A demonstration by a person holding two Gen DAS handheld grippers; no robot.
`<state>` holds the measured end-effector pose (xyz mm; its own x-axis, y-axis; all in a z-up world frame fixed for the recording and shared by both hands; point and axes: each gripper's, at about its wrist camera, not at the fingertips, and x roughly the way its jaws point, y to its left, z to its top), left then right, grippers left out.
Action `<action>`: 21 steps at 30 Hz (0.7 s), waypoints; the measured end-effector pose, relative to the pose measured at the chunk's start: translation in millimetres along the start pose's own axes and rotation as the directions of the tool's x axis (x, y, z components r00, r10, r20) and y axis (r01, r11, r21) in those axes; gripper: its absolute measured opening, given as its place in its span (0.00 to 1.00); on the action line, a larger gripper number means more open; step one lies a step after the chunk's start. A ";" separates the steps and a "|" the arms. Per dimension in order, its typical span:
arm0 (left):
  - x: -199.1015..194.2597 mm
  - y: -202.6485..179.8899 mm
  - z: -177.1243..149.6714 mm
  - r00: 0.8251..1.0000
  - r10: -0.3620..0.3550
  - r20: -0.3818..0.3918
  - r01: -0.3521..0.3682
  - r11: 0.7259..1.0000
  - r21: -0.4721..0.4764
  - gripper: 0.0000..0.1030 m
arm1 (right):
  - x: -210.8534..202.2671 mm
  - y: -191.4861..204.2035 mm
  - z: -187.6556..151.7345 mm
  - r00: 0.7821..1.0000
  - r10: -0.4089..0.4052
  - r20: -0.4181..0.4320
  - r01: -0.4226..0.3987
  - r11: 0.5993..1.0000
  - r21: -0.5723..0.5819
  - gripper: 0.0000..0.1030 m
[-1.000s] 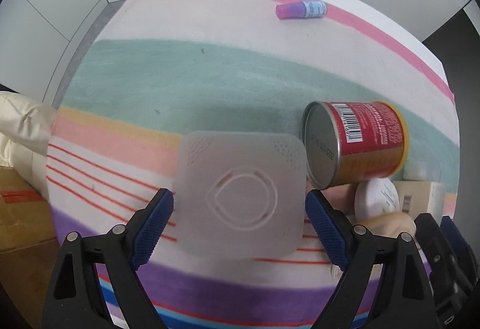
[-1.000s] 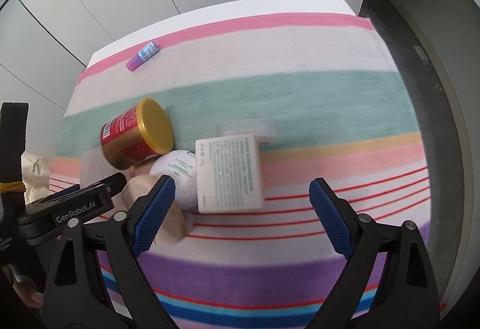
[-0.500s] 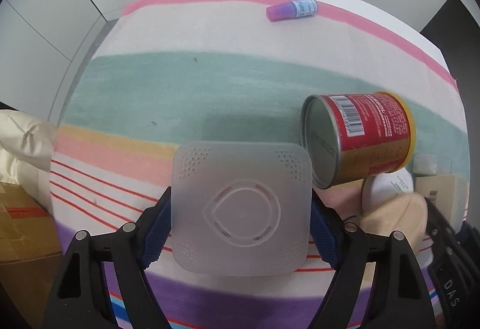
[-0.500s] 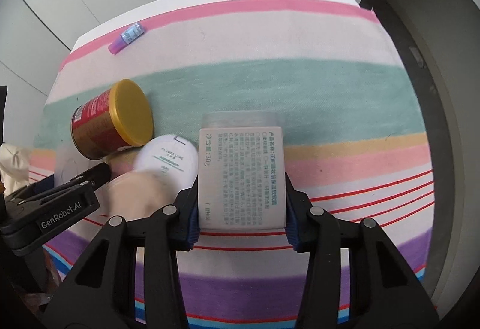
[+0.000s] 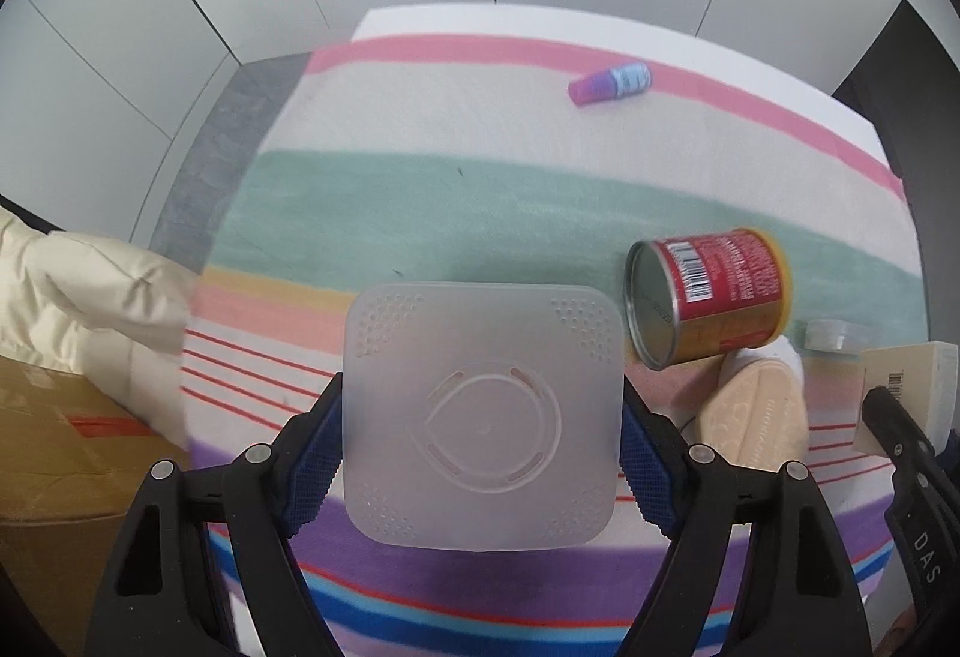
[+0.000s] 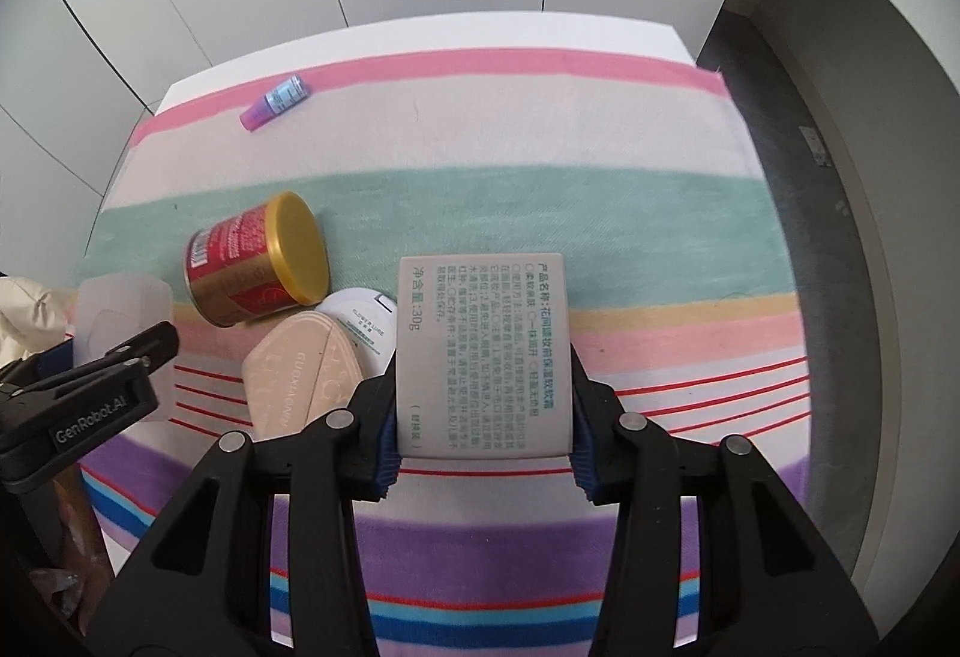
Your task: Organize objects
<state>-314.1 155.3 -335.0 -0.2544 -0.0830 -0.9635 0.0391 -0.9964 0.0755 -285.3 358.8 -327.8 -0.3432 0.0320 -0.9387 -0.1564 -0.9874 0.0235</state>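
The left gripper has its blue pads clamped on the two sides of a translucent square lid, its moulded face toward the camera, held above the striped cloth. The right gripper pinches a cream carton printed with small teal text — both pads press its side faces, and it is carried clear of the cloth.

Below and between the grippers lie three items close together: a red can with a yellow cap on its side, a white round jar and a beige compact, which overlaps the jar's edge. A small clear container lies just beside the can. A purple tube lies well apart — on the pink stripe at the far edge.
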 end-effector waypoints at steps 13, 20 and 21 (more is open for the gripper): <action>-103.4 13.4 17.2 0.991 -0.007 0.134 0.001 0.999 0.049 0.79 | -92.9 14.4 19.3 0.994 -0.029 0.104 0.034 0.999 -0.043 0.44; -157.2 17.9 19.7 0.981 -0.024 0.193 0.012 0.998 0.061 0.79 | -149.8 20.0 23.1 0.987 -0.030 0.160 0.039 0.998 -0.056 0.44; -165.6 18.4 20.4 0.980 -0.024 0.199 0.012 0.998 0.062 0.79 | -157.8 20.6 23.7 0.985 -0.029 0.167 0.039 0.998 -0.057 0.44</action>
<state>-290.9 150.3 -168.8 -0.4425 -0.0607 -0.8947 -0.0241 -0.9965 0.0795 -256.2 337.0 -171.0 -0.4887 0.0858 -0.8682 -0.1167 -0.9926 -0.0324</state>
